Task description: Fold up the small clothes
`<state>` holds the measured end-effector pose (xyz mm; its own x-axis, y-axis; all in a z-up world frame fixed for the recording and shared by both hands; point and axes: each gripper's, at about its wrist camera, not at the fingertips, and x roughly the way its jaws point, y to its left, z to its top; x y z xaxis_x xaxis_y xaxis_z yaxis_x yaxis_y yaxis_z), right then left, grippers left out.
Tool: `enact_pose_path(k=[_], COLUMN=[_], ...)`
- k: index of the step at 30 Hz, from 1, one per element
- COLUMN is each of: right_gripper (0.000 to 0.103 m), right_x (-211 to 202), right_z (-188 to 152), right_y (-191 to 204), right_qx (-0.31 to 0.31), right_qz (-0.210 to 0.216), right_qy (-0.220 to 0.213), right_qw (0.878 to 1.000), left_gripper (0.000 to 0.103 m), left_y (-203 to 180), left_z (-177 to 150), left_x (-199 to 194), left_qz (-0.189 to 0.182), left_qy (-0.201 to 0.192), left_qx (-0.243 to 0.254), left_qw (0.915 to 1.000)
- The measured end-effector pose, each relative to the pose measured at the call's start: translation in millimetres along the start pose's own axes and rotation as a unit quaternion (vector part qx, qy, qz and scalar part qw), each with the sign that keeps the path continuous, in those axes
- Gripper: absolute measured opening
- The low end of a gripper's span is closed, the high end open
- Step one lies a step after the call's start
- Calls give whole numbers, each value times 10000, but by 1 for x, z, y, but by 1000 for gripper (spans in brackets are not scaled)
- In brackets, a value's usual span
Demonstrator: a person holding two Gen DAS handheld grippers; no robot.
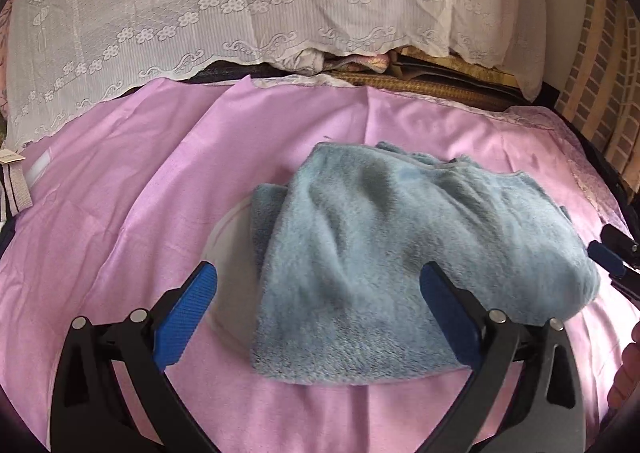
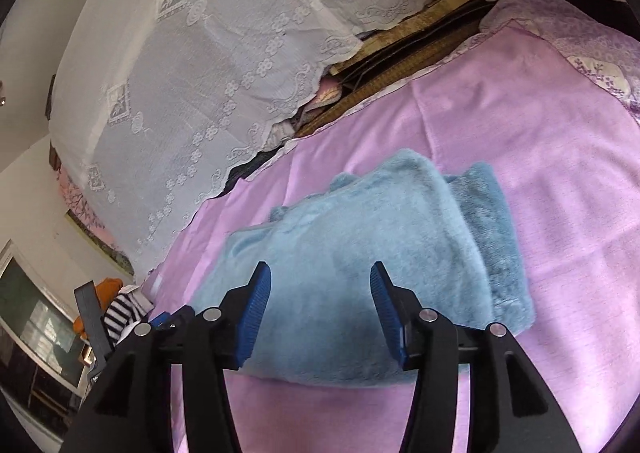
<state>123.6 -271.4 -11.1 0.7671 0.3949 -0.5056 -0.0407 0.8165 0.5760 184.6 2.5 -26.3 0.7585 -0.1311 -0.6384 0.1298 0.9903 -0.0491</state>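
Pink sheet (image 1: 140,213) underlies blue garment (image 1: 400,245), folds perhaps hidden.

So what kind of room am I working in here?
Most likely a bedroom. The blue fleece garment lies on a pink sheet spread like bedding, a white lace cover drapes over a heap behind it, and a purple floral quilt shows at the far corner.

Left tongs (image 1: 318,293) gape wide, empty, over the near edge of the folded blue fleece garment (image 1: 400,253); right tongs (image 2: 320,305) stand half-open, empty, above it.
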Motion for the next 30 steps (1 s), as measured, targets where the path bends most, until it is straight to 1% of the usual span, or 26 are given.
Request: enact_pose_path(k=[1, 3, 5, 6, 7, 8, 10, 11, 13, 14, 16, 17, 18, 20, 21, 24, 26, 28, 30], right_gripper=[53, 53, 54, 55, 56, 56, 56, 56, 56, 56, 58, 63, 64, 64, 64, 65, 65, 65, 65], right_x=[5, 17, 26, 30, 33, 35, 32, 27, 13, 6, -2, -2, -1, 6, 12, 36, 54, 73, 93], right_z=[-5, -16, -25, -28, -31, -32, -31, -28, -22, -18, -11, -8, -3, 5, 10, 26, 37, 48, 55], right_y=[8, 19, 23, 20, 15, 8, -8, -14, -25, -30, -34, -30, -23, -4, 6, 28, 32, 31, 27], right_qx=[-101, -276, -396, -403, -367, -285, 15, 183, 382, 468, 635, 643, 564, 307, 183, 3, 129, 412, 717], right_qz=[87, 205, 119, -4, -129, -183, -1, 79, -48, -106, -48, 26, 114, 173, 180, 248, 318, 578, 821], right_qy=[139, 434, 683, 782, 883, 968, 1057, 1030, 796, 668, 500, 445, 437, 459, 489, 623, 671, 762, 868], right_qw=[9998, 9985, 9968, 9961, 9953, 9947, 9944, 9945, 9961, 9966, 9967, 9969, 9974, 9983, 9985, 9977, 9972, 9946, 9902], left_gripper=[99, 99, 99, 99, 99, 99, 99, 99, 99, 99, 98, 98, 98, 98, 98, 98, 98, 98, 98], left_y=[-6, -16, -16, -13, -6, 2, 18, 23, 28, 29, 25, 22, 17, 4, -5, -28, -37, -40, -41], left_z=[-2, -9, -17, -21, -24, -25, -26, -26, -25, -23, -15, -9, -1, 13, 19, 41, 51, 58, 61], left_x=[-1, 7, 24, 33, 40, 43, 43, 43, 37, 33, 20, 15, 12, 7, 7, 14, 26, 39, 55], left_qz=[-38, 52, 245, 314, 210, -10, -252, -277, -225, -141, -28, -101, -228, -441, -471, -346, -305, -360, -299], left_qy=[-3, 138, 485, 682, 852, 966, 1059, 1065, 1013, 928, 660, 544, 468, 381, 343, 211, 232, 338, 456], left_qx=[105, 276, 322, 271, 148, -62, -396, -478, -547, -536, -460, -417, -375, -282, -224, -37, -53, -121, -167], left_qw=[9999, 9995, 9980, 9968, 9960, 9953, 9933, 9928, 9931, 9941, 9968, 9976, 9979, 9979, 9981, 9992, 9993, 9987, 9984])
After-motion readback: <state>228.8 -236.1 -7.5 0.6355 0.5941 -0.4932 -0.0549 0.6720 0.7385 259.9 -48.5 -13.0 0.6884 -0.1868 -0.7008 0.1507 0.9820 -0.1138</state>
